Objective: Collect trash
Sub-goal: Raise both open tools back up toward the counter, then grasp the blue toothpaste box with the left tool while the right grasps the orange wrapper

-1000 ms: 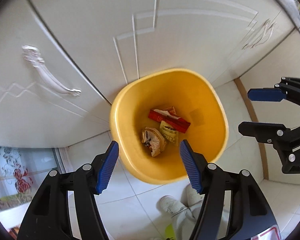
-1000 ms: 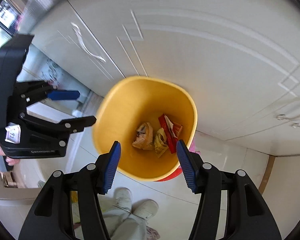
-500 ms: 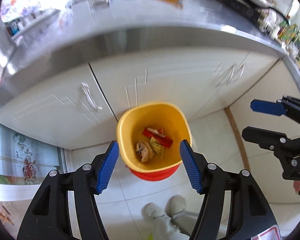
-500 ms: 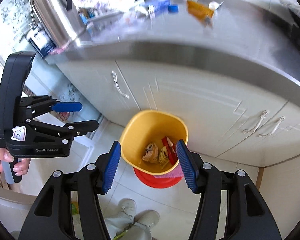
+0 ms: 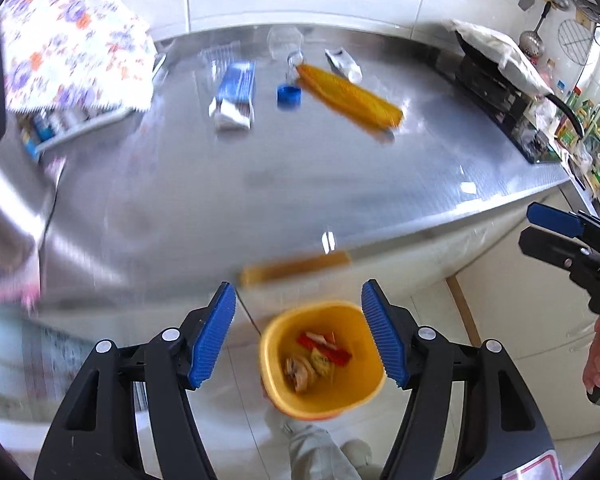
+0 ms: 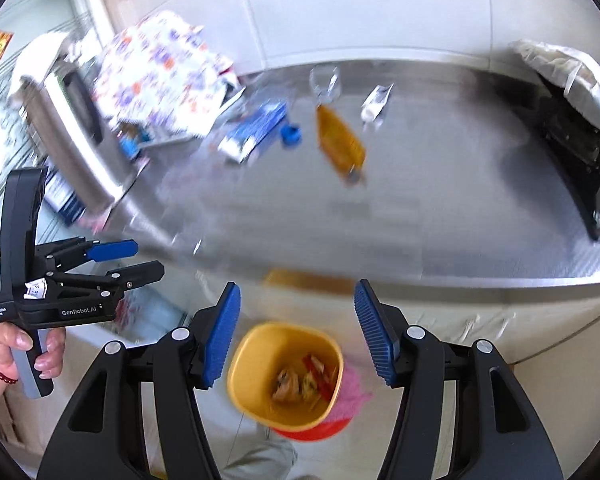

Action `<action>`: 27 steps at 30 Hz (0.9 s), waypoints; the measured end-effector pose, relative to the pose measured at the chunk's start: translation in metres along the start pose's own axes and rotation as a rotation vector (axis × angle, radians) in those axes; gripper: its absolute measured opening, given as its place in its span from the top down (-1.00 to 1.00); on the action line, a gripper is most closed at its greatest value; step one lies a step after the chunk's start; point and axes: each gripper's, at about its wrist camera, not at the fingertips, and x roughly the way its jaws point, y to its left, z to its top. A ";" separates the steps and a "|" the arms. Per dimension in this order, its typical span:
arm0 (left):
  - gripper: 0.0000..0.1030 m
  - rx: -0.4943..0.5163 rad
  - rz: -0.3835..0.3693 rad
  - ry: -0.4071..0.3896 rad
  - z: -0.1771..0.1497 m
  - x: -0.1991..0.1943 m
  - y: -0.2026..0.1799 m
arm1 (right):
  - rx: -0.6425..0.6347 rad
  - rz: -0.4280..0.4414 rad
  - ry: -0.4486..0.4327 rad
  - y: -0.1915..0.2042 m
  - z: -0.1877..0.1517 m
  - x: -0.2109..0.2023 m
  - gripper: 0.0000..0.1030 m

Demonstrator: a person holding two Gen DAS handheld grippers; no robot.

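Note:
A yellow bin point(image 5: 352, 392) stands on the floor by the cabinets, with several wrappers point(image 5: 318, 358) inside; it also shows in the right wrist view point(image 6: 256, 392). On the steel counter lie an orange packet point(image 5: 350, 96), a blue-white packet point(image 5: 236, 94), a blue cap point(image 5: 288, 94), a clear bottle point(image 5: 286, 46) and a silver wrapper point(image 5: 343, 64). My left gripper point(image 5: 298, 334) is open and empty, high above the bin. My right gripper point(image 6: 296, 332) is open and empty, also above the bin.
A floral cloth point(image 5: 72, 40) covers a rack at the counter's back left. A steel kettle point(image 5: 0, 200) stands at the left edge. A black stove point(image 5: 496, 88) with a covered pan sits at the right. The person's legs point(image 5: 320, 452) show below.
Both grippers have risen from just over the bin and tilted up, so the counter top and its litter have come into view. Both stay open and empty.

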 end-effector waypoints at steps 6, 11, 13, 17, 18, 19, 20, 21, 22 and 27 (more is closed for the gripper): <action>-0.27 0.006 -0.020 -0.018 0.046 0.014 0.022 | 0.046 -0.040 -0.016 -0.005 0.037 0.027 -0.18; -0.27 0.018 -0.018 -0.006 0.081 0.036 0.035 | 0.046 -0.063 -0.003 -0.005 0.064 0.057 -0.18; -0.28 0.022 -0.009 -0.002 0.090 0.044 0.039 | 0.037 -0.072 0.001 -0.005 0.074 0.068 -0.18; -0.28 0.008 0.004 0.011 0.107 0.061 0.046 | 0.025 -0.066 0.004 -0.010 0.092 0.087 -0.19; -0.29 0.006 0.008 0.013 0.110 0.065 0.049 | 0.019 -0.063 0.007 -0.012 0.098 0.093 -0.20; -0.30 0.003 0.017 0.016 0.115 0.071 0.051 | 0.011 -0.060 0.010 -0.014 0.103 0.100 -0.20; -0.30 -0.001 0.024 0.020 0.119 0.076 0.053 | 0.005 -0.060 0.016 -0.017 0.108 0.105 -0.21; -0.30 -0.007 0.028 0.027 0.122 0.081 0.054 | 0.000 -0.058 0.028 -0.020 0.113 0.113 -0.21; -0.30 -0.012 0.034 0.034 0.127 0.087 0.056 | -0.004 -0.054 0.039 -0.023 0.116 0.119 -0.22; -0.30 -0.041 0.051 0.055 0.146 0.112 0.063 | -0.044 -0.038 0.096 -0.030 0.133 0.157 -0.22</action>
